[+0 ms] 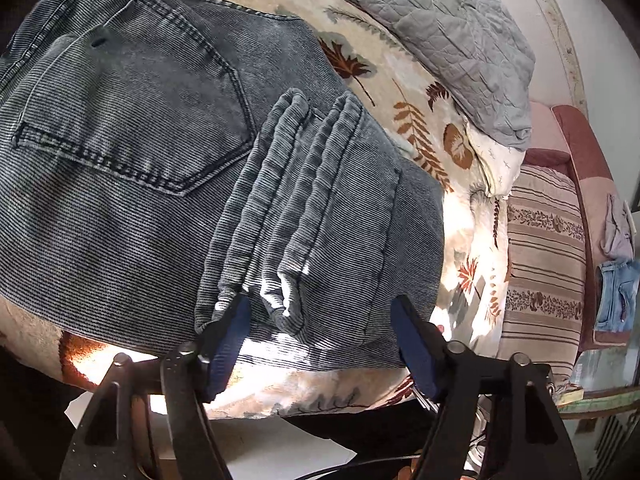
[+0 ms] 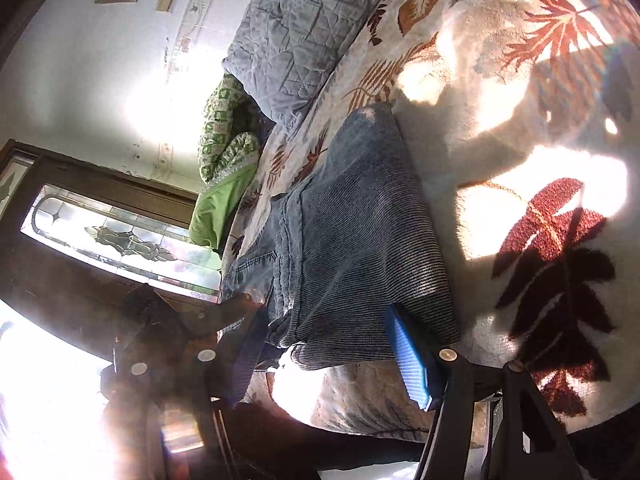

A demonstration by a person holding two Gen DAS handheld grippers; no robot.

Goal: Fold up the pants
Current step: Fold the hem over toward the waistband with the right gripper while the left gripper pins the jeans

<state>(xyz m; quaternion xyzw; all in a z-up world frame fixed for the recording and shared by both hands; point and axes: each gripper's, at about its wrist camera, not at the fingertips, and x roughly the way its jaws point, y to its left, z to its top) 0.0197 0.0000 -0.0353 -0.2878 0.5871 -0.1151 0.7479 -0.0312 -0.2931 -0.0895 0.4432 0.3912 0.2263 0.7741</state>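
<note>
Grey-blue corduroy pants (image 1: 160, 168) are lying folded on the leaf-print fleece blanket (image 1: 404, 92) near the bed's edge, back pocket (image 1: 132, 92) up. Left gripper (image 1: 320, 316) sits spread wide around the bunched leg hems; right gripper (image 2: 332, 332) is spread too, straddling the folded edge, nothing pinched

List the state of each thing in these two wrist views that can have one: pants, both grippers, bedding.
Pants: folded, lying on the bed, back pocket up, hems bunched near the bed's edge.
Left gripper: open, fingers either side of the bunched hems.
Right gripper: open, at the pants' near edge.
Leaf-print blanket: spread flat under the pants.
Grey quilt: folded, beyond the pants.
</note>
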